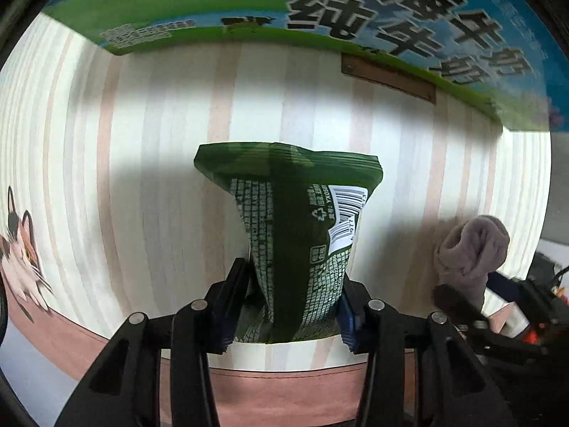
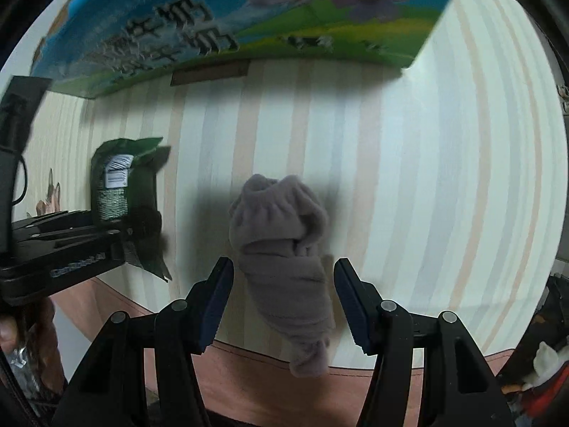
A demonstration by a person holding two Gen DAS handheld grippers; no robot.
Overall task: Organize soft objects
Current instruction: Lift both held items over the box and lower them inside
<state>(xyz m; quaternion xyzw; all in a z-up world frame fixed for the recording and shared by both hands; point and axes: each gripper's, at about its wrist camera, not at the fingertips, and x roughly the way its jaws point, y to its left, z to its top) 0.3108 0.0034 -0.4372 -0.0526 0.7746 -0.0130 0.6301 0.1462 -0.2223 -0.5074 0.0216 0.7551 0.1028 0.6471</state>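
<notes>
While your left tongs are pinched tight on the green snack pouch, crumpling its lower half between the fingers, nothing has been put away yet, so I'd call this the early part of the job. The pouch stands lifted over the striped surface, near its front edge, barcode side toward the camera.

Over on the other side, your right tongs sit wide, straddling the grey fuzzy sock without squeezing it. From the right wrist view there's clear daylight between each finger and the fabric. The sock lies bunched on the surface at the front edge, its toe drooping over the brown border.

Across the back edge runs the milk carton box, blue and green with big printed characters. Whether that's the destination, I can't tell from here.

So the tally, as I judge it: one item in hand, one lined up for a grab but not yet gripped, none sorted. Closing on the sock looks like the next call.
</notes>
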